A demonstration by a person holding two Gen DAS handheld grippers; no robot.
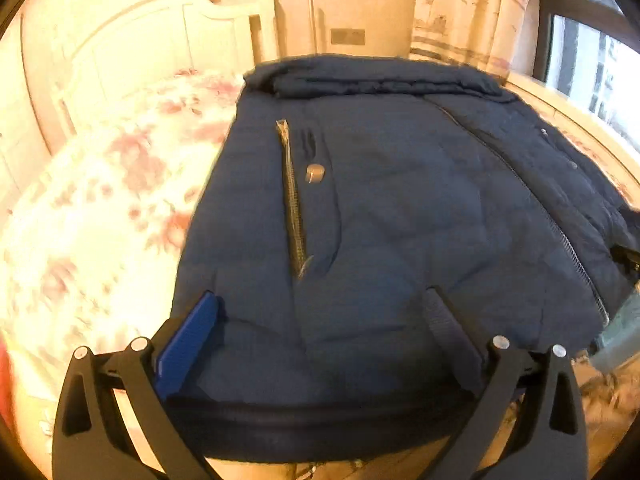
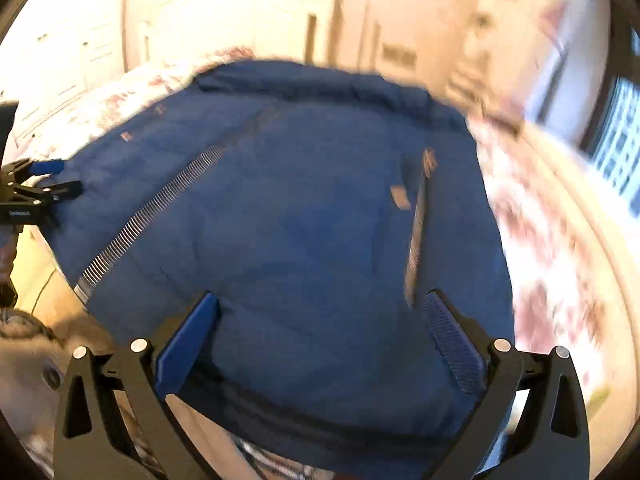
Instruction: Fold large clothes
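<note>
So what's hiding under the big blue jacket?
The jacket lies spread on a bed with a pink flowery sheet, which shows all around it. Its hem hangs over the bed's near edge. Whatever lies directly beneath the jacket is covered, so I cannot tell.

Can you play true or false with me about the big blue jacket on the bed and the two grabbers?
1. The jacket lies on a flowery bed. True.
2. The jacket is red. False: it is dark blue.
3. The left gripper is open. True.
4. The right gripper is clamped on a sleeve. False: its jaws stand wide apart over the jacket.
5. The front zipper is undone, the jacket spread open. False: it looks closed.
</note>
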